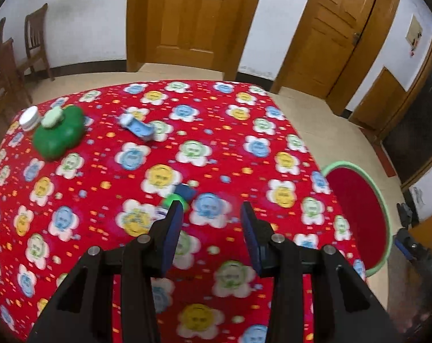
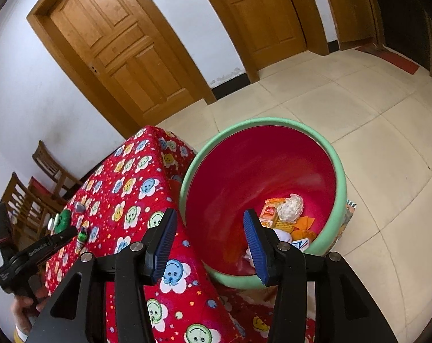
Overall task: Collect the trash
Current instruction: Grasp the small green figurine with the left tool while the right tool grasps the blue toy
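The right tool (image 2: 210, 243) hangs over the mouth of the round red bin with a pale green rim (image 2: 340, 177), which stands on the floor just beside the desk covered in a red cloth printed with smiling flowers (image 2: 136, 188). Its blue-padded fingers are spread apart with nothing between them, and crumpled wrappers and paper (image 2: 284, 214) lie heaped at the bottom of the bin. By the look of it, this hand stands at the drop point with nothing left to release.

The left tool (image 1: 210, 214) hovers low over the desk, fingers likewise released and empty, aimed at a small piece of litter with a green round part and a dark blue part (image 1: 181, 195) lying just ahead of its left finger; blur hides what it is exactly. Farther off lie a crumpled blue-and-white wrapper (image 1: 137, 127), a green flower-shaped lidded container (image 1: 60, 133) and a small white jar (image 1: 29, 117).

The step in hand seems to be the next pickup. It calls for shifting the left tool slightly leftward so the litter sits between the fingers, lowering to the cloth, and closing without snagging the fabric
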`<state>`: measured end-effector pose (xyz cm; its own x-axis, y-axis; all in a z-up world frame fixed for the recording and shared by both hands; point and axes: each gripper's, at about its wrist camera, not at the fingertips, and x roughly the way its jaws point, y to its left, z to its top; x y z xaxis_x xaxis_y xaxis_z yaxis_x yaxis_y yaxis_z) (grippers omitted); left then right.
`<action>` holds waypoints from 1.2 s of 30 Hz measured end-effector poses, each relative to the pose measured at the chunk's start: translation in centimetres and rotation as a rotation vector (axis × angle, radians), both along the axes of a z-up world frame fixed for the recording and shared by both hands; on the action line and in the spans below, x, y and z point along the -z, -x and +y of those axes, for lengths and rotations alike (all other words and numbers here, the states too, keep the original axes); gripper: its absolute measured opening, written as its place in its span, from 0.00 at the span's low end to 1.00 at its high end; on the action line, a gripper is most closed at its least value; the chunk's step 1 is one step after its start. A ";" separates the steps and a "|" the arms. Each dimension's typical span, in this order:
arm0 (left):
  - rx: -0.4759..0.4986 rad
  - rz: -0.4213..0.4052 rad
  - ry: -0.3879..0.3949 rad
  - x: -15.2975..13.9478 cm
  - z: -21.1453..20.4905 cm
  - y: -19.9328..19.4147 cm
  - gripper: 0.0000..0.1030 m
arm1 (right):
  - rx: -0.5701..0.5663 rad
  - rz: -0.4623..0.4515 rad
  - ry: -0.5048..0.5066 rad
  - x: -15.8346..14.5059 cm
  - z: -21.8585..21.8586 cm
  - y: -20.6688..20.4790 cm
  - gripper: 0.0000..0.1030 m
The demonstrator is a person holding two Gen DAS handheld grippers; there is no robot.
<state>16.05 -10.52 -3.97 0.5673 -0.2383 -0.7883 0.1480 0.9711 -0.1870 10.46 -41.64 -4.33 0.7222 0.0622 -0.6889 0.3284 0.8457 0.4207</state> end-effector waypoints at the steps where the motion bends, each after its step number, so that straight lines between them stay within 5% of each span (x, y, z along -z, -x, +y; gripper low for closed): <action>1: -0.012 -0.004 -0.023 0.1 0.3 -0.2 0.40 | -0.001 0.002 0.000 0.0 0.1 -0.1 0.48; 5: -0.061 -0.014 -0.126 1.2 0.9 -1.1 0.40 | -0.007 0.011 0.004 0.1 0.6 -0.4 0.48; 16: -0.031 0.024 -0.123 3.9 0.2 -2.0 0.37 | -0.031 0.044 0.030 0.4 2.1 -1.5 0.48; 18: -0.041 0.013 -0.114 3.9 0.4 -1.9 0.29 | -0.043 0.043 0.036 0.2 2.6 -1.8 0.48; 33: -0.106 -0.022 0.003 0.9 5.7 -0.3 0.26 | -0.201 -0.005 0.069 -3.1 8.5 -4.4 0.48; 36: -0.144 -0.038 0.002 -0.1 7.9 -0.4 0.19 | -0.254 -0.020 0.076 -4.2 10.5 -5.5 0.48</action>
